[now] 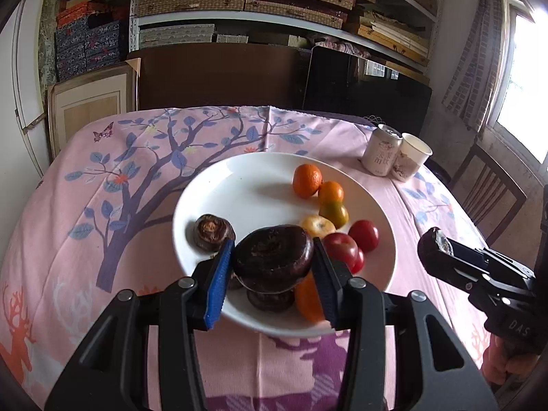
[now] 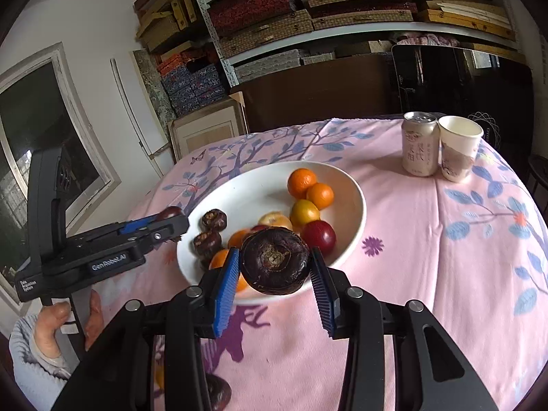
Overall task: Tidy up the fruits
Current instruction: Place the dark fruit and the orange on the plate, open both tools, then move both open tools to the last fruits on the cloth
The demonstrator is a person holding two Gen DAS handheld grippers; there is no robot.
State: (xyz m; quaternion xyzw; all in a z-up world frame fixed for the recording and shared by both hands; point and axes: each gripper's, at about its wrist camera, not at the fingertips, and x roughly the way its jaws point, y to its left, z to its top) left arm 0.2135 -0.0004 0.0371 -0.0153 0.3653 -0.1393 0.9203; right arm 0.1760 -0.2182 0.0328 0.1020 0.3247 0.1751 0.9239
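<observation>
A white plate (image 1: pixel 239 185) on the pink cloth holds oranges (image 1: pixel 307 181), red tomatoes (image 1: pixel 363 235) and dark water chestnuts (image 1: pixel 213 232). My left gripper (image 1: pixel 273 263) is shut on a dark water chestnut (image 1: pixel 274 251) above the plate's near side. It also shows in the right wrist view (image 2: pixel 164 222). My right gripper (image 2: pixel 275 270) is shut on another dark water chestnut (image 2: pixel 275 263) over the plate's near rim (image 2: pixel 356 205). It shows in the left wrist view (image 1: pixel 433 245) to the right of the plate, holding that chestnut (image 1: pixel 430 248).
A drink can (image 1: pixel 382 150) and a paper cup (image 1: pixel 411 157) stand at the table's far right. Another dark chestnut (image 2: pixel 217 394) lies on the cloth near the front edge. A wooden chair (image 1: pixel 489 198) stands to the right, shelves of boxes behind.
</observation>
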